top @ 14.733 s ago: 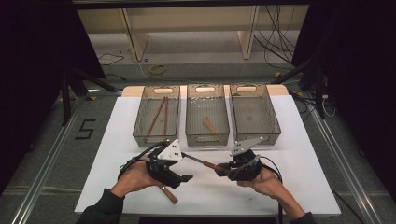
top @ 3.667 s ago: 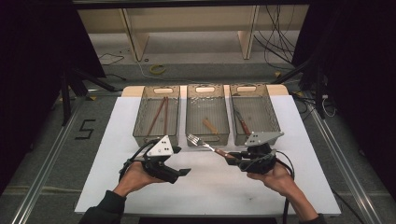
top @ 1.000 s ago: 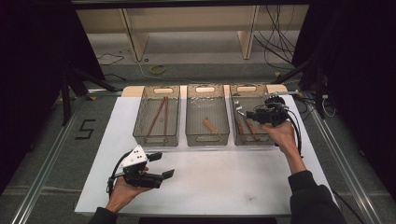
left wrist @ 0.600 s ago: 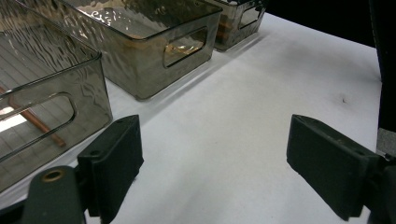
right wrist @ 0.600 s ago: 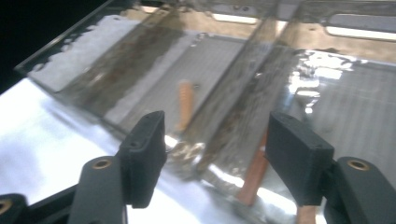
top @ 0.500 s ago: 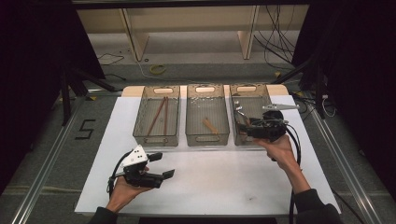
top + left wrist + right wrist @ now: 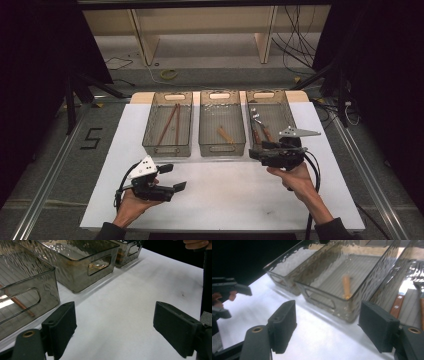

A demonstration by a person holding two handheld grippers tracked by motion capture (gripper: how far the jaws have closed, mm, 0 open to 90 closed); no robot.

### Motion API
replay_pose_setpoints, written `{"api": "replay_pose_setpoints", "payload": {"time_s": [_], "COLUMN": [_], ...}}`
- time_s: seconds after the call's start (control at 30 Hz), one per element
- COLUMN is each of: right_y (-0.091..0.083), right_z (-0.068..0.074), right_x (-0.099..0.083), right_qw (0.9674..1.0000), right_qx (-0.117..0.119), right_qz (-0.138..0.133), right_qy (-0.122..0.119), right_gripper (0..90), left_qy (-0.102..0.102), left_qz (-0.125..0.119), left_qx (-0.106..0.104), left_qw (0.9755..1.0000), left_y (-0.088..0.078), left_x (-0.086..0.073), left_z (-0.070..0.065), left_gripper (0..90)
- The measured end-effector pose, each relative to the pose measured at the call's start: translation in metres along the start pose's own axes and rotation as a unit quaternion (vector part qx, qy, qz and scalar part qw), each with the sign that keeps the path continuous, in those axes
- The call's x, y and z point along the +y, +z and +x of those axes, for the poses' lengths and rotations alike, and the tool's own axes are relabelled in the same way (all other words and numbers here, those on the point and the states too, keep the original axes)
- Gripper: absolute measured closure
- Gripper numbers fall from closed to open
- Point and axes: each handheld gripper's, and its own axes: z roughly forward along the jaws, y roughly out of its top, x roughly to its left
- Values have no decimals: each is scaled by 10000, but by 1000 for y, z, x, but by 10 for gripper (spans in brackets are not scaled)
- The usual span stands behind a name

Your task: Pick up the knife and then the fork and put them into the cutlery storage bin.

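Our right gripper [image 7: 256, 152] hangs just in front of the near end of the right bin [image 7: 287, 102], jaws spread wide with nothing between them; they have just been opening, which fits a tool that has let its load go. In the right gripper view the pads [image 7: 284, 325] frame only bare white table [image 7: 317, 340] and the corner of the middle bin [image 7: 352, 315]. The fork [image 7: 255, 117] lies inside the right bin among other wooden-handled cutlery [image 7: 265, 132], so we judge the sorting of this piece done: each bin takes one kind, with chopsticks [image 7: 170, 122] in the left bin [image 7: 150, 131] and a short wooden piece [image 7: 225, 134] in the middle one. Our left gripper [image 7: 172, 177] rests low over the near left of the table [image 7: 225, 200], also released and empty, its pads [image 7: 62, 325] framing plain tabletop. We keep it parked there, we think, because nothing loose is left on the table for it to take.
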Motion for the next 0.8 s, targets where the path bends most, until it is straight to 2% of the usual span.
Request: {"api": "replay_pose_setpoints", "payload": {"time_s": [0.13, 0.33, 0.47, 0.6, 0.8], "right_y": [-3, -9, -14, -17, -22], "right_z": [5, 13, 16, 18, 19], "right_x": [-12, -29, -38, -47, -58], "right_qw": [10000, 9997, 9993, 9991, 9991], "right_qx": [50, 59, 85, 137, 79], "right_qz": [-23, -217, -339, -381, -390], "right_qy": [-5, -126, -111, -108, -119], "right_gripper": [301, 292, 281, 267, 243], "left_qy": [-15, -8, -41, -35, -49], "left_qz": [16, 54, 44, 68, 80], "left_qx": [-20, -57, -96, -108, -130], "left_qw": [10000, 10000, 9999, 9999, 9999], "left_y": [0, 0, -1, 0, 0], "left_x": [-1, -2, -2, -2, -2], "left_z": [0, -1, -1, -2, -2], "left_gripper": [180, 179, 179, 179, 179]}}
